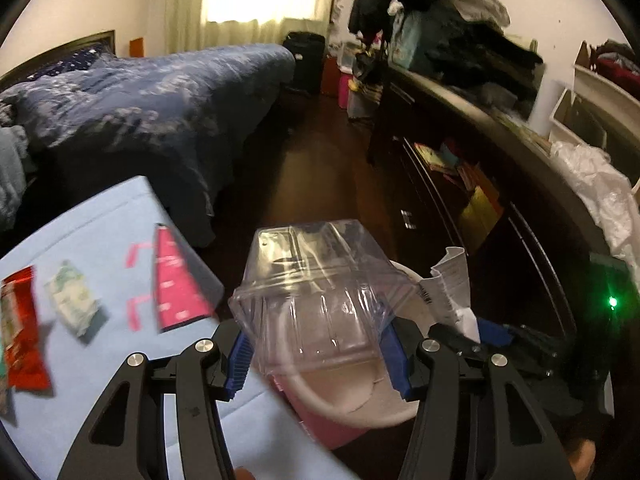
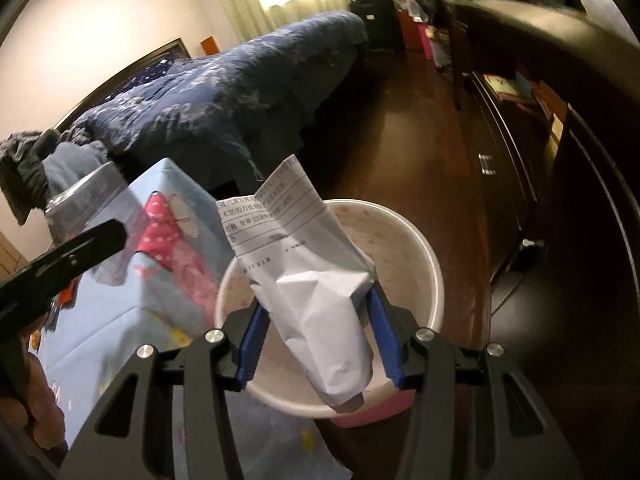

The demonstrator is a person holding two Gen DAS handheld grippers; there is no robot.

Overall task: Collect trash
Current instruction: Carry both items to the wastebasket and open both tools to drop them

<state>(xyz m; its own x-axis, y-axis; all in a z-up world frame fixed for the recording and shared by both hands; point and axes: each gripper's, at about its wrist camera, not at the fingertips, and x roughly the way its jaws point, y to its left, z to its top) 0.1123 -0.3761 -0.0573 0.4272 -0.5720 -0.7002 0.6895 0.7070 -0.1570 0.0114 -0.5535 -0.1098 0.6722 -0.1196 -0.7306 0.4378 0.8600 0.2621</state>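
My left gripper (image 1: 316,334) is shut on a clear plastic container (image 1: 316,280), its blue pads pressing both side walls. The container hangs over a pink bin with a white rim (image 1: 320,406). My right gripper (image 2: 316,332) is shut on a crumpled printed white paper (image 2: 316,292), held above the open mouth of the same bin (image 2: 436,280). In the left wrist view the paper (image 1: 452,280) and the right gripper (image 1: 470,326) show just right of the container. In the right wrist view the clear container (image 2: 92,200) and one left finger (image 2: 92,240) show at the left.
A table with a light blue cloth (image 1: 100,216) stands left of the bin, bearing a red wrapper (image 1: 24,336), a green-white packet (image 1: 72,298) and a pink wrapper (image 1: 176,284). A bed with a blue quilt (image 1: 152,92) lies behind. Dark cabinets (image 1: 460,184) line the right side of the wooden floor.
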